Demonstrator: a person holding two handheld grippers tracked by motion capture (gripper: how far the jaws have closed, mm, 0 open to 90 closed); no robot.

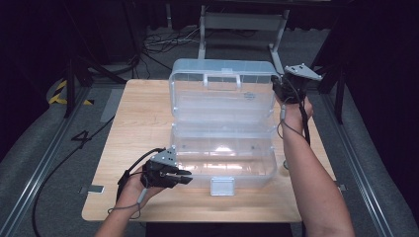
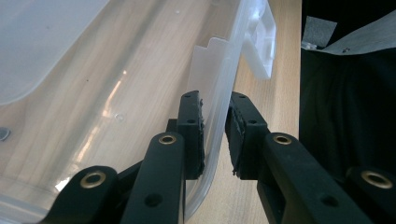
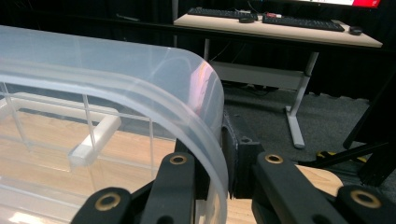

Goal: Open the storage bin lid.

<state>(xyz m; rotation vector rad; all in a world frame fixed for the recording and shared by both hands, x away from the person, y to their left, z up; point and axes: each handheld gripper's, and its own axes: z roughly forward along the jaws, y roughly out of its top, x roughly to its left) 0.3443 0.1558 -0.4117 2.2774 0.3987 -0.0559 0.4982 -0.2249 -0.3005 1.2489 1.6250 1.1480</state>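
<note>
A clear plastic toolbox stands open on the wooden table [image 1: 138, 128], its base [image 1: 222, 165] toward me and its lid [image 1: 222, 96] upright behind. My left gripper [image 1: 185, 176] is at the base's front left corner. In the left gripper view its jaws [image 2: 215, 123] are shut on the base's front wall [image 2: 217, 93], one pad inside and one outside. My right gripper [image 1: 277, 87] is at the lid's upper right corner. In the right gripper view its jaws [image 3: 219, 156] clamp the curved lid rim [image 3: 201, 98]. Nothing lies inside the base.
A white latch [image 1: 222, 186] hangs at the base's front middle, and a handle [image 1: 222, 79] sits on the lid. Cables [image 1: 163, 42] and a grey desk frame [image 1: 242, 29] lie beyond the table. A desk with keyboards [image 3: 280, 21] stands farther off.
</note>
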